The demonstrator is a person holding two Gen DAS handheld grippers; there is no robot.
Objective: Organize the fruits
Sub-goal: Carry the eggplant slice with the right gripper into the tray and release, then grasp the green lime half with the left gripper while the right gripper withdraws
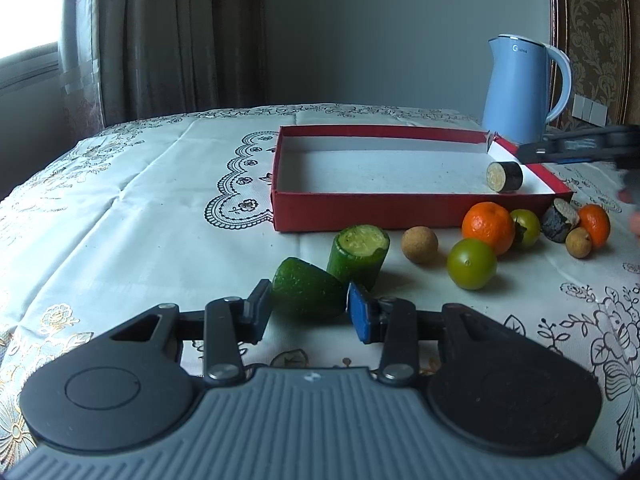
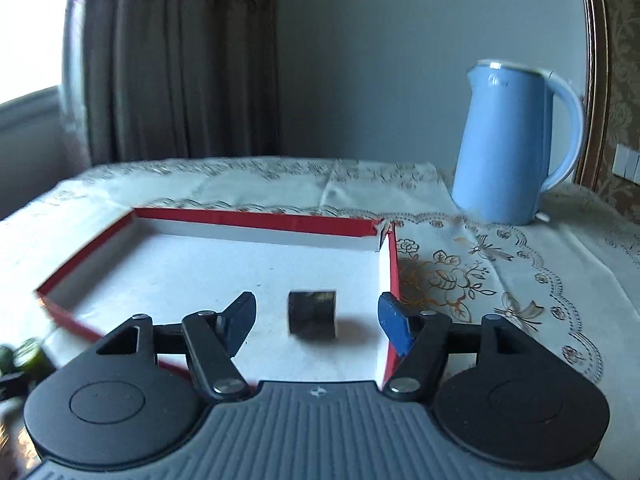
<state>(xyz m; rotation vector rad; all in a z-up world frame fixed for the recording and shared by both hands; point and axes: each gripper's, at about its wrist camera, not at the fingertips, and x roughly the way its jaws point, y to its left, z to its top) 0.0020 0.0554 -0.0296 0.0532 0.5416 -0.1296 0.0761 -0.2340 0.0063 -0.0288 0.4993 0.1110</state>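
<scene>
A table under a cream floral cloth (image 1: pixel 120 184) holds a shallow red box (image 1: pixel 360 212) with a white floor. The box is nearly bare: one dark sugarcane piece (image 2: pixel 313 314) lies on its side near the right wall, apart from both the wall and the near rim, with open floor stretching away to the left and back.

The right gripper (image 2: pixel 316 316) hovers low over the box's near right corner, its jaws spread wide on either side of the sugarcane piece without touching it. This view is blurred, so finer detail is unclear.

The left gripper (image 1: pixel 308 300) sits in front of the box, its jaws pinching a green chunk (image 1: pixel 306 294). A second green chunk (image 1: pixel 358 256) stands upright, touching the first one's far side. To their right, along the box's front wall, lie a longan (image 1: pixel 419 244), a green fruit (image 1: pixel 472 264), a tangerine (image 1: pixel 488 226) and more fruit crowded together. The cloth to the left of the box is open.

A blue kettle (image 1: pixel 520 88) stands behind the box's far right corner. Curtains (image 1: pixel 160 32) and a grey wall (image 1: pixel 380 28) lie behind the table.
</scene>
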